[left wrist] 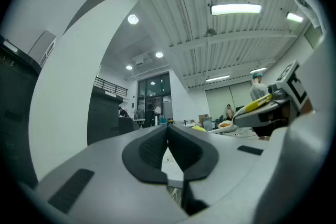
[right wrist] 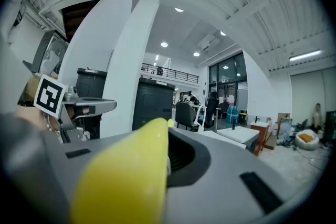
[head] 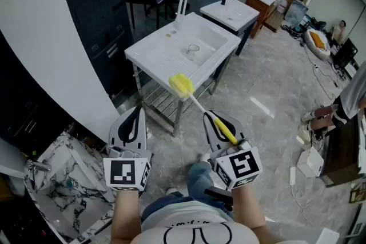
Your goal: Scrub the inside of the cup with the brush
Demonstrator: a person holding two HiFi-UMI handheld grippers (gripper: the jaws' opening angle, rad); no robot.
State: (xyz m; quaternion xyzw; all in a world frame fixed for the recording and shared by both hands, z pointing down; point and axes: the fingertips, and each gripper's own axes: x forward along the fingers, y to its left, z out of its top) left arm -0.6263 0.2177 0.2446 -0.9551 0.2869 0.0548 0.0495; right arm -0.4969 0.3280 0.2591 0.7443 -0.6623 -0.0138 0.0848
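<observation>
The right claw [head: 220, 124] pinches the brush [head: 197, 104] by its yellow handle, with the sponge head out ahead. The left claw [head: 132, 122] is pressed together on nothing. The cup [head: 193, 50] stands in the basin of the white counter [head: 150, 48], well apart from both. If only 1 claw works and nothing steadies the cup, it could tip or skid under the brush. The long stem could also twist in the pinch.

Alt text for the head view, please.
Seen from above, the right gripper holds a yellow sponge brush pointing toward a white sink ahead, where a small cup sits in the basin. The left gripper is shut and empty.
</observation>
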